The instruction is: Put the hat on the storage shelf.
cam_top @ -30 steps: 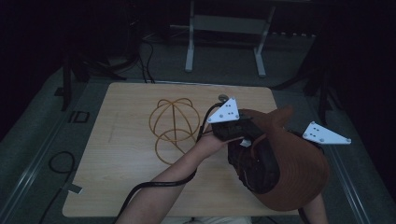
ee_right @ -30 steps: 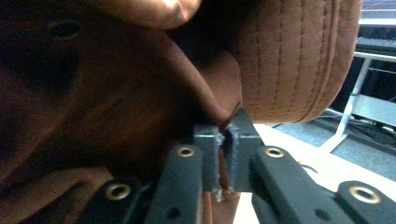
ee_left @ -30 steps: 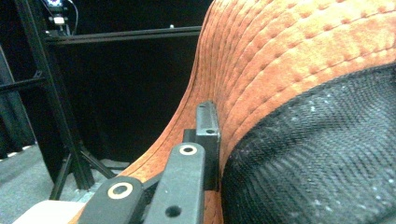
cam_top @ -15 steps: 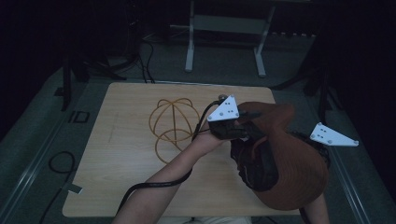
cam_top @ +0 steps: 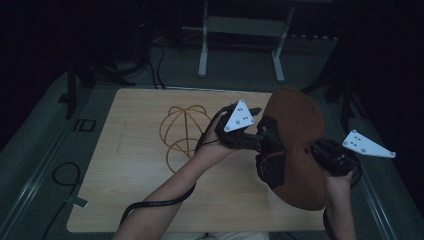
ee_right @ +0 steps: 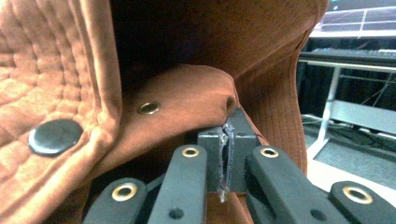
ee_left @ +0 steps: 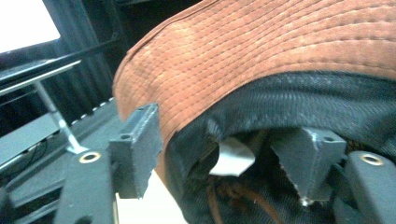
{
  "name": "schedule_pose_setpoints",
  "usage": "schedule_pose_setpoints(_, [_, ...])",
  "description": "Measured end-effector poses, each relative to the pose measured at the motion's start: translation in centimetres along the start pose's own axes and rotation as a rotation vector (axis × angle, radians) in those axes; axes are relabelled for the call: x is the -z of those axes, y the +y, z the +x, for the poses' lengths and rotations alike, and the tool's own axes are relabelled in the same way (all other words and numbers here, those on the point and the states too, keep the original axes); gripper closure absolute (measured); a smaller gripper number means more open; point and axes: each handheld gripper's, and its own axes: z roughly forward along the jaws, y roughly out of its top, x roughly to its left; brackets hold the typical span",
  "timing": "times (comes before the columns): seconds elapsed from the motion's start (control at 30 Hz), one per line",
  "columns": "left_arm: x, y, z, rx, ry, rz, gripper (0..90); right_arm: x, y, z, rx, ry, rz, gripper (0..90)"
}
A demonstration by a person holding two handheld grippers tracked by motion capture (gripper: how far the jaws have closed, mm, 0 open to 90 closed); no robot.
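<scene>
A brown stitched hat [cam_top: 295,125] with a black lining [ee_left: 299,102] hangs above the right side of the wooden table [cam_top: 130,165]. My right gripper [ee_right: 227,140] is shut on a fold of its brown cloth, beside a brass eyelet [ee_right: 148,108] and a black snap [ee_right: 53,135]. My left gripper [ee_left: 224,158] reaches into the hat from the left. Its jaws have just been opening and now stand apart. One pad [ee_left: 140,144] is outside the brim, the other [ee_left: 306,161] is inside by a white label [ee_left: 233,156], and neither presses. In the high view the left gripper [cam_top: 267,145] and the right gripper [cam_top: 315,150] meet at the hat.
An orange wire frame [cam_top: 182,130] shaped like a ball stands on the table's middle, left of the hat. A grey metal stand [cam_top: 240,45] is on the floor beyond the far edge. A black cable [cam_top: 60,175] lies on the floor at the left.
The hat has swung up from low at the right to stand higher over the table. My left hand has risen a little with it, and the right gripper has shifted right.
</scene>
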Motion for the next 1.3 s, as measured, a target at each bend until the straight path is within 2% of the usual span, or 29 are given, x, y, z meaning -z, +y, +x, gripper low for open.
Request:
schedule_pose_setpoints(0.07, [0.9, 0.2, 0.1, 0.001, 0.039, 0.024, 24.9, 0.1, 0.2, -0.1, -0.002, -0.008, -0.005, 87.4])
schedule_pose_setpoints(0.13, [2.1, 0.6, 0.1, 0.004, 0.052, 0.044, 15.9, 0.1, 0.5, -0.2, 0.002, -0.03, -0.005, 87.5])
schedule_pose_setpoints(0.17, [2.8, 0.8, 0.1, -0.004, 0.068, 0.056, 15.7, 0.1, 0.7, -0.2, 0.003, -0.035, -0.003, 87.4])
schedule_pose_setpoints(0.23, [4.5, 1.1, 0.0, -0.032, 0.078, 0.054, 9.9, 0.0, 1.0, -0.3, 0.008, -0.048, -0.01, 87.4])
schedule_pose_setpoints(0.3, [6.3, 1.3, 0.1, -0.048, 0.111, 0.049, 8.5, -0.2, 1.4, -0.3, 0.012, -0.053, -0.019, 87.4])
schedule_pose_setpoints(0.37, [8.2, 1.3, 0.5, -0.042, 0.145, 0.043, 8.1, -0.4, 1.8, -0.4, 0.015, -0.057, -0.025, 87.4])
schedule_pose_setpoints(0.5, [11.8, 0.6, 1.4, -0.035, 0.209, 0.019, 6.2, -1.3, 2.7, -0.4, 0.02, -0.058, -0.038, 87.4])
schedule_pose_setpoints(0.53, [12.7, 0.3, 1.6, -0.034, 0.223, 0.029, 6.2, -1.6, 2.9, -0.4, 0.023, -0.063, -0.037, 87.4])
schedule_pose_setpoints(0.63, [15.0, -1.2, 2.3, -0.037, 0.273, 0.045, 6.2, -2.7, 3.7, -0.3, 0.024, -0.06, -0.037, 87.4])
schedule_pose_setpoints(0.77, [17.6, -3.8, 3.4, 0.024, 0.306, 0.06, 6.2, -4.6, 4.8, -0.1, 0.032, -0.054, -0.045, 87.4])
schedule_pose_setpoints(0.93, [20.3, -7.4, 4.3, 0.077, 0.33, 0.074, 6.2, -7.3, 6.2, 0.5, 0.048, -0.038, -0.039, 87.4])
schedule_pose_setpoints(1.03, [21.4, -9.7, 4.5, 0.106, 0.349, 0.072, 6.3, -8.9, 6.8, 1.0, 0.056, -0.027, -0.034, 87.4])
schedule_pose_setpoints(1.2, [22.8, -13.5, 4.3, 0.106, 0.371, 0.075, 6.3, -11.7, 8.0, 2.0, 0.077, -0.009, -0.026, 87.4])
schedule_pose_setpoints(1.3, [23.1, -16.0, 4.1, 0.147, 0.372, 0.08, 6.2, -13.4, 8.7, 2.8, 0.095, -0.004, -0.021, 87.4])
